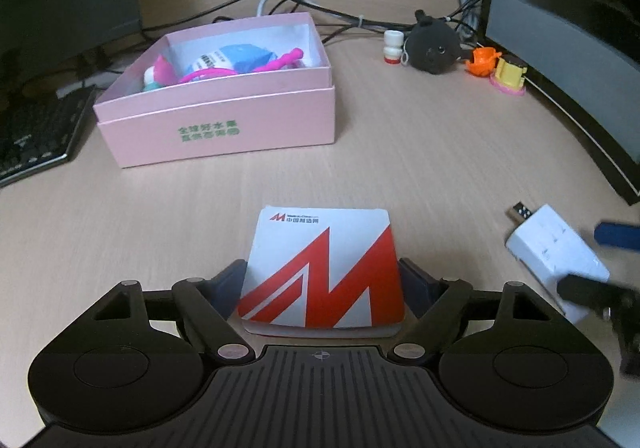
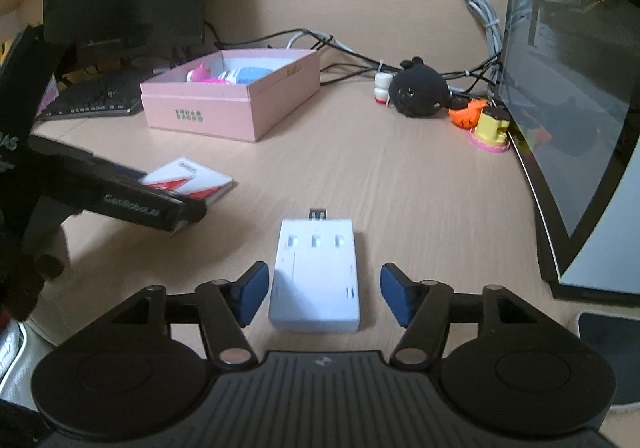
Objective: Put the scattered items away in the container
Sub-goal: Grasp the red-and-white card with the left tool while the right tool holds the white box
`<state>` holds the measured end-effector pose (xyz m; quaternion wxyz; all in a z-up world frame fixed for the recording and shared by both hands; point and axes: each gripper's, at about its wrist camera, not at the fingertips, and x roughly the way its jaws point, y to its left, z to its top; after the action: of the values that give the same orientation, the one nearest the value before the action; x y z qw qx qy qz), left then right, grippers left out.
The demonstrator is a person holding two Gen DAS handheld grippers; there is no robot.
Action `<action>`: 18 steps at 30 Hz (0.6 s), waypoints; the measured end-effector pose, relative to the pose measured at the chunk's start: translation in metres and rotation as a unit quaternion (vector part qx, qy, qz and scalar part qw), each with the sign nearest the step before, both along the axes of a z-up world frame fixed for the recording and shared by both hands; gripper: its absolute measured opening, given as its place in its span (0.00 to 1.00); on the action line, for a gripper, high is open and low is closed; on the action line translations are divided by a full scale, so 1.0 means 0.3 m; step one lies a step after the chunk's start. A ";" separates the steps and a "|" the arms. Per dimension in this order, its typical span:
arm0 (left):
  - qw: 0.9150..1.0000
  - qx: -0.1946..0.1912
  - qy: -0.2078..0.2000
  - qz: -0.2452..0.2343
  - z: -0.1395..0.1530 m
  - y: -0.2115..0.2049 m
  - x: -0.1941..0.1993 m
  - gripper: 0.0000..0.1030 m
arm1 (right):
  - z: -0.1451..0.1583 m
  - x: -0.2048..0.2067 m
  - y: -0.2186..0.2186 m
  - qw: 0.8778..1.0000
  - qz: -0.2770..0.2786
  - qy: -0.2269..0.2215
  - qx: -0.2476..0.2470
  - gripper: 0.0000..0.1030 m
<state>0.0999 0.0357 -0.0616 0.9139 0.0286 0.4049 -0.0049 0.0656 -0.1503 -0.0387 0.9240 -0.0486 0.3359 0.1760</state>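
Note:
A white pad with a red zigzag logo (image 1: 320, 268) lies on the desk between the fingers of my left gripper (image 1: 322, 280), whose blue pads press against its two sides. In the right wrist view the same pad (image 2: 192, 177) shows at the left under a black finger (image 2: 140, 199). My right gripper (image 2: 324, 296) stands open around a white USB hub (image 2: 316, 272), with a gap on each side. The open pink box (image 1: 216, 119) stands further back and holds pink items and a blue-and-white packet.
A small white bottle (image 1: 392, 47), a black plush toy (image 1: 434, 45), an orange toy (image 1: 482, 61) and a yellow toy (image 1: 510, 77) sit at the back right by cables. A monitor (image 2: 580, 107) stands on the right, a keyboard (image 1: 36, 135) on the left.

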 end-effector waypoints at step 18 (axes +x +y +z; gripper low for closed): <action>0.999 0.001 -0.028 0.025 0.090 0.057 -0.183 0.81 | 0.003 0.086 0.050 0.998 0.057 0.035 -0.021 0.46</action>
<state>0.0449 0.0527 -0.0347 0.9248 0.0195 0.3794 0.0193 0.0914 -0.1352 -0.0379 0.8987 -0.0806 0.3688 0.2231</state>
